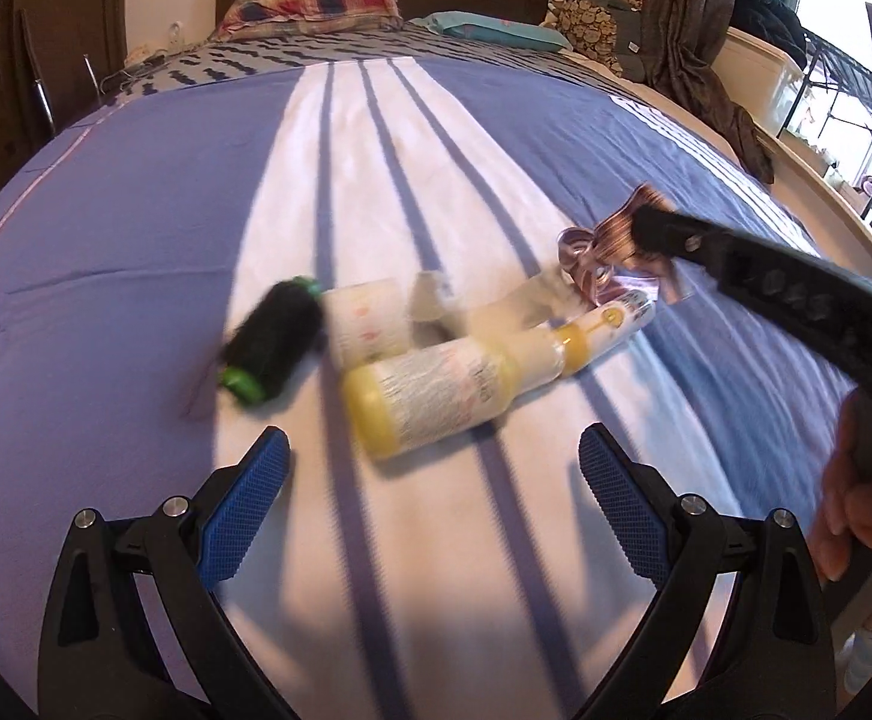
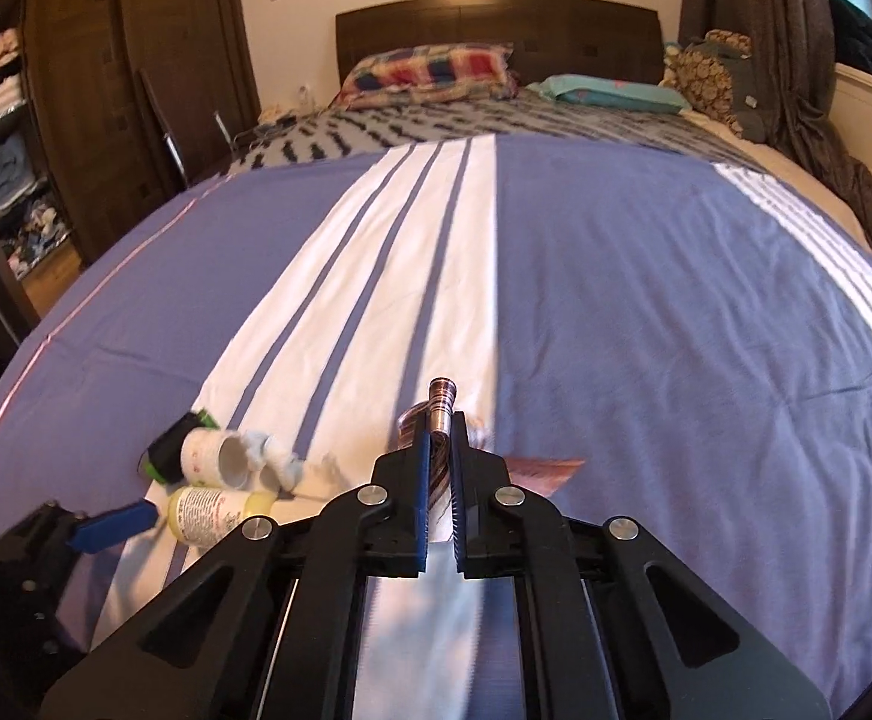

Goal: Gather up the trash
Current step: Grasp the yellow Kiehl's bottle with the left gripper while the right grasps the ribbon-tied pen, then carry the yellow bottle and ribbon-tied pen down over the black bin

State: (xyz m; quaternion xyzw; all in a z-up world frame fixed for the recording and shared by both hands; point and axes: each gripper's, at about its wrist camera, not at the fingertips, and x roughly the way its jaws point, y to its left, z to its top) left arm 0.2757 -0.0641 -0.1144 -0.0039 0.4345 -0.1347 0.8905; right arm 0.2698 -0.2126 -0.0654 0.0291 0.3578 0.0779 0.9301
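Note:
On the striped bedspread point(image 1: 136, 240) lies a small heap of trash: a yellow bottle point(image 1: 430, 396) on its side, a black roll with green ends point(image 1: 274, 348), a white cup point(image 1: 367, 324) and a crumpled tissue point(image 2: 274, 450). My left gripper point(image 1: 430, 480) stands open just in front of the yellow bottle, touching nothing. To the right, my right gripper point(image 2: 441, 438) is shut on a shiny brown-striped wrapper point(image 2: 439, 408), lifted slightly off the cover. That wrapper point(image 1: 610, 240) shows crumpled at the black finger's tip in the left wrist view.
Pillows point(image 2: 430, 72) and a dark headboard point(image 2: 496, 18) lie at the far end. A wooden wardrobe point(image 2: 76, 90) stands on the left, a curtain point(image 2: 796, 90) and window ledge on the right. A person's hand point(image 1: 862, 480) holds the right gripper's handle.

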